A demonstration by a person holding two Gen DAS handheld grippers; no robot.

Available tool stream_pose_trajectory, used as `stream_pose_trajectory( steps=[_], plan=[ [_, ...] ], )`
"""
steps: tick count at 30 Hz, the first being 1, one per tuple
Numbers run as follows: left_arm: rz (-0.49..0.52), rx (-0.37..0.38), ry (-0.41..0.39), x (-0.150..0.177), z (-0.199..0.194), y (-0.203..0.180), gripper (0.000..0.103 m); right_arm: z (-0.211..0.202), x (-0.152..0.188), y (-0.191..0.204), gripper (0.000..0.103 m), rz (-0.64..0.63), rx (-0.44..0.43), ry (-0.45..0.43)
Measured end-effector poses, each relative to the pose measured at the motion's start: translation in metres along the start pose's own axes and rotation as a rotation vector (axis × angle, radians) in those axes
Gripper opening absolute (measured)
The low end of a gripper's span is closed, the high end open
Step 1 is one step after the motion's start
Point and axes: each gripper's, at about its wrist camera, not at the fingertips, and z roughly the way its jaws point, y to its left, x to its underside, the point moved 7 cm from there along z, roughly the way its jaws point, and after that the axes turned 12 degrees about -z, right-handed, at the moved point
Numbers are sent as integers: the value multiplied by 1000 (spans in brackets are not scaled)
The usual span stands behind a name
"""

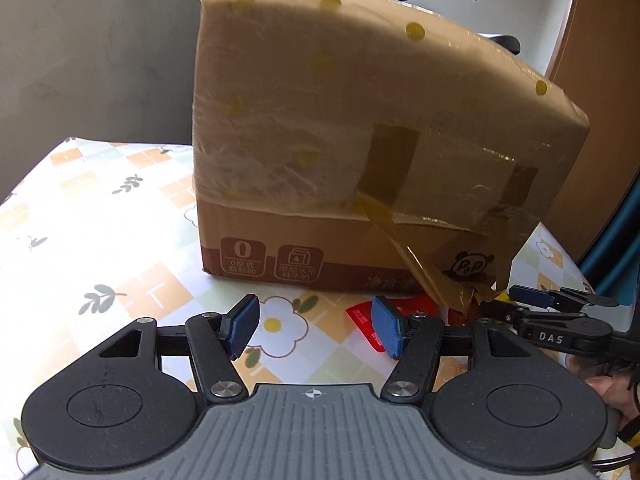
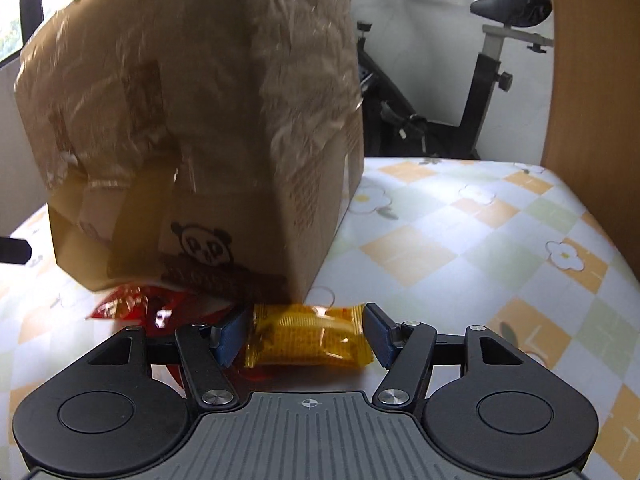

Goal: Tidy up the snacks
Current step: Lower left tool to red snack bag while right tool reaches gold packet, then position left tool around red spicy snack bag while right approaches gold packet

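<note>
A taped cardboard box with a panda print stands on the flowered tablecloth; it also fills the right wrist view. A yellow snack packet lies between the jaws of my right gripper, which are wide apart around it, just in front of the box. A red snack wrapper lies at the box's base to its left and shows in the left wrist view. My left gripper is open and empty above the cloth. The right gripper shows in the left wrist view.
The table has a checked cloth with flowers; its right edge curves away. An exercise bike stands behind the table. A wooden panel rises at the right. A grey wall is behind the box.
</note>
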Motion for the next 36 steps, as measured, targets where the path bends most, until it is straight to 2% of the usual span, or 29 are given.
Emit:
stream_pose_trajectory(
  steps=[1,3,7,15,23,30,36],
  plan=[
    [-2,3,6,1,2,-2,65,-1,0,0,50,-3,-5,-14],
    [-7,11,14,2,7,-5,65,-5,2,1,44,8,-13,-33],
    [-9,29,37,7,19,-16,65,-11,4,8,39,-17,-15,-55],
    [65,47,71,17,50,-48,65,-12,2,8,39,-28,-36,-70],
    [132,20,104,27,83,-71,65,-11,0,2,39,3,-62,-79],
    [98,-4,95,33,96,-76,72,-9,1,-1,39,14,-72,-80],
    [102,-10,88,39,90,-67,70,-8,1,1,39,6,-64,-78]
  ],
)
